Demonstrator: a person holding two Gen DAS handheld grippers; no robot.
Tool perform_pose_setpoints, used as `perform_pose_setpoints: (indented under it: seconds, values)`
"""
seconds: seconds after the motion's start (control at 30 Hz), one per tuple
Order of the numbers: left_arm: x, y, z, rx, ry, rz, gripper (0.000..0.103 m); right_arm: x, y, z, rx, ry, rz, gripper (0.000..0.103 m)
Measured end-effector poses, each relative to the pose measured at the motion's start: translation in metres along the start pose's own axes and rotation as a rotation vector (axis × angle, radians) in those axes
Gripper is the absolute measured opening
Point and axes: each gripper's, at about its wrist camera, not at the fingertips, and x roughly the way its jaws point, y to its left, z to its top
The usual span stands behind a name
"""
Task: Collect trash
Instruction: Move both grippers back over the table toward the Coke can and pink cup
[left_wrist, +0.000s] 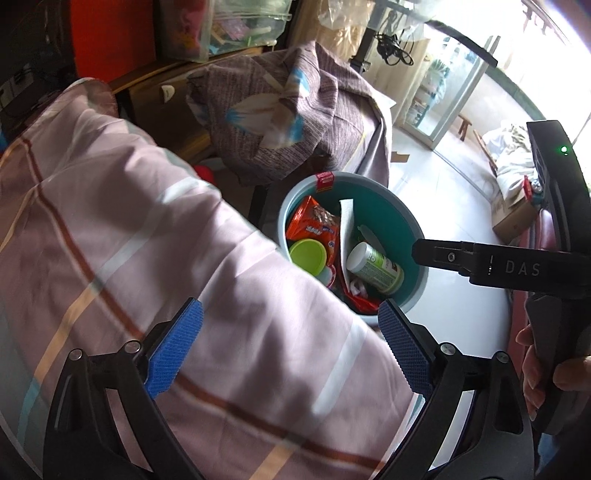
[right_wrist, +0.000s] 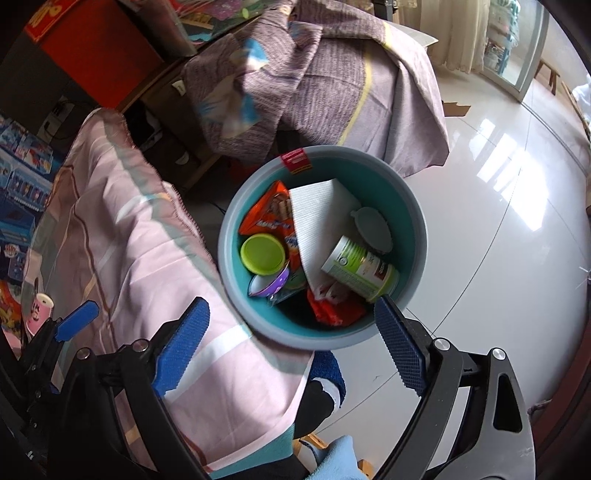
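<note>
R gripper (right_wrist: 291, 349) open; can (right_wrist: 360, 268) lies tilted in bin (right_wrist: 236, 206).

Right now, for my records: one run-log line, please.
left gripper: open, empty | right gripper: open, empty | bin: holds can, green lid, wrappers

The bin (right_wrist: 413, 206) mouth lies open from above, though trash fills it (can (right_wrist: 360, 269) at 4 o'clock). Pink bedding (right_wrist: 122, 236) crowds its 9 o'clock side; bare floor (right_wrist: 498, 229) runs clear at 3 o'clock.

Bright window daylight, floor (right_wrist: 491, 206) glare, fisheye-warped edges, slight blur.
</note>
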Motion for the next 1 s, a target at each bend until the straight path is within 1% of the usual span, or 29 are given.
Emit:
perform_pose_setpoints:
  seconds: [0.23, 0.43, 0.53, 0.67, 0.8, 1.0]
  values:
    - [-0.021, 0.024, -0.019, -0.044, -0.026, 0.016, 0.097, -0.002, 0.032, -0.010, -0.052, 0.013, -0.001, 0.087]
    - [-0.043, 0.062, -0.043, -0.128, -0.049, 0.036, 0.098, 0.003, 0.081, -0.017, -0.134, 0.037, 0.016, 0.087]
    - [-0.055, 0.084, -0.055, -0.170, -0.059, 0.054, 0.098, 0.009, 0.114, -0.023, -0.193, 0.053, 0.020, 0.087]
    - [-0.075, 0.124, -0.078, -0.237, -0.075, 0.093, 0.098, 0.018, 0.164, -0.032, -0.286, 0.082, 0.030, 0.087]
    - [-0.100, 0.170, -0.106, -0.327, -0.094, 0.130, 0.098, 0.027, 0.218, -0.043, -0.376, 0.108, 0.040, 0.087]
    - [-0.136, 0.240, -0.150, -0.464, -0.113, 0.208, 0.098, 0.040, 0.296, -0.062, -0.503, 0.150, 0.055, 0.087]
